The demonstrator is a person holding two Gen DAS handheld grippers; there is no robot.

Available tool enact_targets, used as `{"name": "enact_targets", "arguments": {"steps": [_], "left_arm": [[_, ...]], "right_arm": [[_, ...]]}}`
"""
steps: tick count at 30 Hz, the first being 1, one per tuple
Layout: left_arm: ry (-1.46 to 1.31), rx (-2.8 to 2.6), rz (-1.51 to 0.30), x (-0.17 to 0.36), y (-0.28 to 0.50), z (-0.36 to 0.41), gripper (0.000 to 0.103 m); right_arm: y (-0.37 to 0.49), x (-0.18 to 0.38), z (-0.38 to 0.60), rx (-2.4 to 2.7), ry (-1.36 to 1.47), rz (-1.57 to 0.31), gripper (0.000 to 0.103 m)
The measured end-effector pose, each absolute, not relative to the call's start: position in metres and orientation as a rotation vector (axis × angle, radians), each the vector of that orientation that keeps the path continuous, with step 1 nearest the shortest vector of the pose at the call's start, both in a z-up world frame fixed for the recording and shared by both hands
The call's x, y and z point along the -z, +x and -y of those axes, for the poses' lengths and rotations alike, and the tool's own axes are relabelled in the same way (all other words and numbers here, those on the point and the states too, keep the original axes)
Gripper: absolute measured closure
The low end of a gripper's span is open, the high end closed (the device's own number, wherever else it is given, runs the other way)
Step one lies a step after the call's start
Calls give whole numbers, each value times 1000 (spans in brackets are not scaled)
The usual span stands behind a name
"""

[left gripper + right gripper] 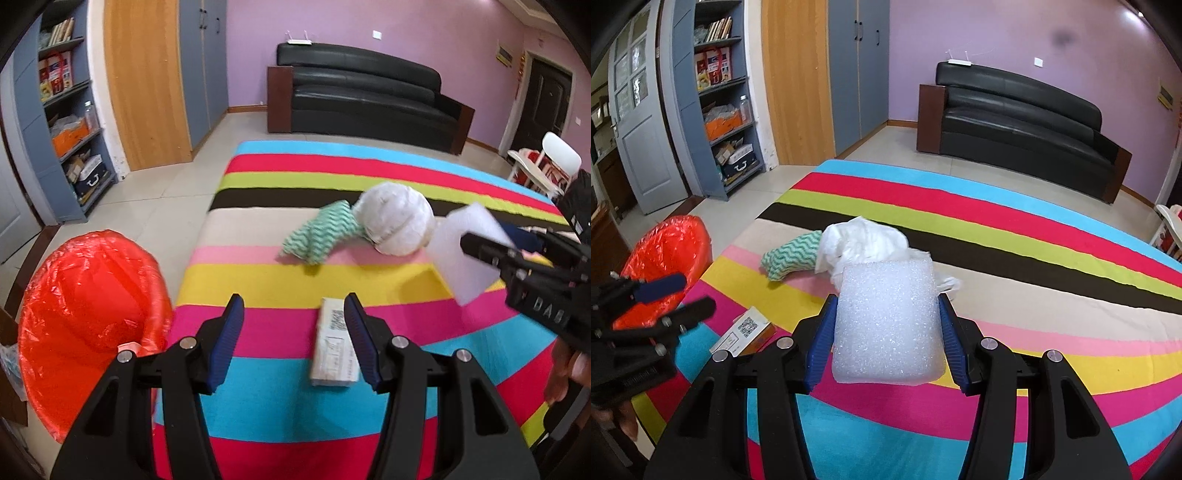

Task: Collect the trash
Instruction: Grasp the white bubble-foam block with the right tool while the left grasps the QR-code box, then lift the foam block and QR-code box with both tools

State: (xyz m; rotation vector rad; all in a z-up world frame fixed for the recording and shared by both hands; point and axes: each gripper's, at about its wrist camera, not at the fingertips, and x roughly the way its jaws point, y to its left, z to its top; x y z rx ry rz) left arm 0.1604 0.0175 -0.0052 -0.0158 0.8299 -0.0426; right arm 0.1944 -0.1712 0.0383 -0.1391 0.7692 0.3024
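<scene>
My right gripper (888,314) is shut on a white foam block (888,321) and holds it above the striped cloth; the block also shows in the left wrist view (463,251). My left gripper (293,314) is open and empty above the cloth, with a small printed carton (334,349) lying by its right finger; the carton also shows in the right wrist view (744,334). A crumpled white bag (395,223) and a green zigzag cloth (319,234) lie further back. A bin with a red liner (88,310) stands at the left, off the cloth's edge.
The striped cloth (295,398) covers a low wide surface. A black sofa (369,92) stands against the purple wall. Shelves (70,122) and wooden doors are at the left. A white chair (543,162) is at the right.
</scene>
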Motion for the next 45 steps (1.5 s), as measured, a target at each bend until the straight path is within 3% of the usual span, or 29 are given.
{"name": "enact_targets", "arguments": {"steps": [8,22,45], "left_arm": [[15,85,-892,24,165,-1,50],[53,111,-978,49,171,9,69],[-7,57,-899,19,165,-24,70]], "right_arm": [[196,-44,180,-290,-112,-759,53],[196,-47,183,-291,-101,-756,53],[196,-52,169,-310,-104,-737,53]]}}
